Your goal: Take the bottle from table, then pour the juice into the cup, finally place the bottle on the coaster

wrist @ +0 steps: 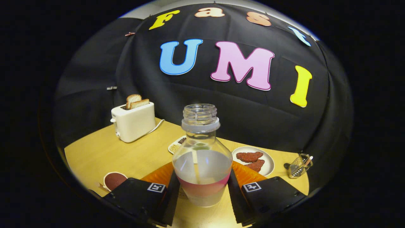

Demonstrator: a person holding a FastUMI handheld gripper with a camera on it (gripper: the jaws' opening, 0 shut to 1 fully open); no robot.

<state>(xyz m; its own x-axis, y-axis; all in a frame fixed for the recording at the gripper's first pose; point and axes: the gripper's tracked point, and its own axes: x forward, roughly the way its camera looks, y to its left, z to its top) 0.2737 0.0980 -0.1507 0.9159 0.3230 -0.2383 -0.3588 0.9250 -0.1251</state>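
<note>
The tongs (pixel 202 193) are clenched on a clear plastic bottle (pixel 202 158), one finger pressing each side of its lower body. The bottle stands upright between them, uncapped, with a threaded neck and a pale collar ring, a pink band around its lower part, and clear liquid filling roughly the lower half. Whether its base touches the light wooden surface (pixel 104 152) or is lifted just off it cannot be told.

Directly behind the bottle and partly hidden by it and the fingers lies a ribbed orange disc (pixel 248 174), probably the coaster. Just beside the left finger, near the surface's near-left edge, sits a small white dish with a dark brown round centre (pixel 114 180).

Further back, past the bottle's right shoulder, a white round plate (pixel 267 164) carries two reddish-brown patties (pixel 251 160). Beyond the bottle's left shoulder a small white tray of beans (pixel 177 145) peeks out. Toward the right edge of the surface stands a wire mesh holder (pixel 299 166) with utensils in it.

At the far-left corner a cream toaster (pixel 133 122) stands with two bread slices (pixel 136 101) upright in its slots, its cord trailing along the far edge.
</note>
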